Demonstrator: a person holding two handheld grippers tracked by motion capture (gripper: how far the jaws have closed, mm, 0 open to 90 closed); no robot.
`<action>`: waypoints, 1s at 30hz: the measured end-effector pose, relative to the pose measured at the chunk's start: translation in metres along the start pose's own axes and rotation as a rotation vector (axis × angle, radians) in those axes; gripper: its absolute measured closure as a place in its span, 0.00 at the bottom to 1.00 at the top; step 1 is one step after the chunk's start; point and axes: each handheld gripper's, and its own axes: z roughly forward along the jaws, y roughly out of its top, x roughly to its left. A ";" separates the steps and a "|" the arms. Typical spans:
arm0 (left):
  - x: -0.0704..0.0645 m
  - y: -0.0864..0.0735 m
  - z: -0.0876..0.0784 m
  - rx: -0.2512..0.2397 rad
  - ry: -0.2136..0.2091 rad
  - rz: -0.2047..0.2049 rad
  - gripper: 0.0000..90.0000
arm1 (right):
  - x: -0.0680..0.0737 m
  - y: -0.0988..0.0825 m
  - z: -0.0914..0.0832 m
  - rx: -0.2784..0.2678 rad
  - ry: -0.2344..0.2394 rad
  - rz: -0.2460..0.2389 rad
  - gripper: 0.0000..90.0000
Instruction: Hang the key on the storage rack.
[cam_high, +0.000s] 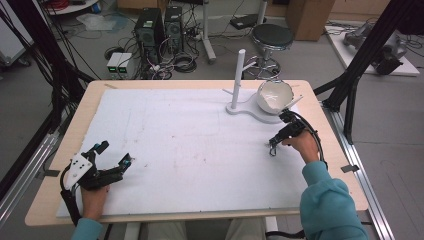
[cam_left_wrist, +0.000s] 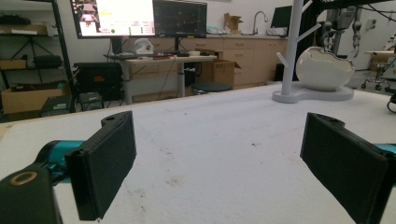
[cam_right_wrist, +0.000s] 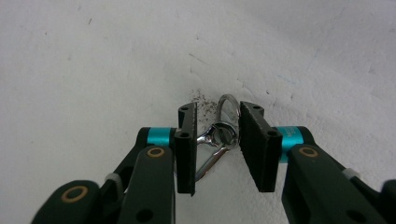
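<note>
keyring (cam_right_wrist: 223, 135) on white mat (cam_high: 190, 150), stand (cam_high: 239, 85) and bowl (cam_high: 274, 96) beyond.

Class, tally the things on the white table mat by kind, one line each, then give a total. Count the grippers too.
Grippers: 2, the left gripper and the right gripper
White branched stand: 1
White bowl: 1
Metal key ring with clip: 1
Total: 5

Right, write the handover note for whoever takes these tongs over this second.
Right tongs: pointing down at the white mat, jaws either side of a metal key ring with a clip; they look not quite clamped yet.
Left tongs: open, empty, resting near the mat's front left corner.
White peg stand with a white bowl-like shell on its base sits at the far right.
Done: ring straddled. Left: grip, lift; it probably goes on the stand.
</note>
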 end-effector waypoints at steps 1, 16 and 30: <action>0.000 0.000 0.000 0.000 0.000 0.000 0.12 | 0.000 0.000 0.000 0.002 0.001 -0.004 0.77; 0.000 0.000 0.000 0.000 0.000 0.001 0.12 | 0.003 0.000 -0.001 0.004 -0.007 -0.037 0.90; 0.000 0.000 0.000 0.000 0.001 0.001 0.12 | 0.004 0.000 -0.002 0.010 -0.021 -0.065 0.95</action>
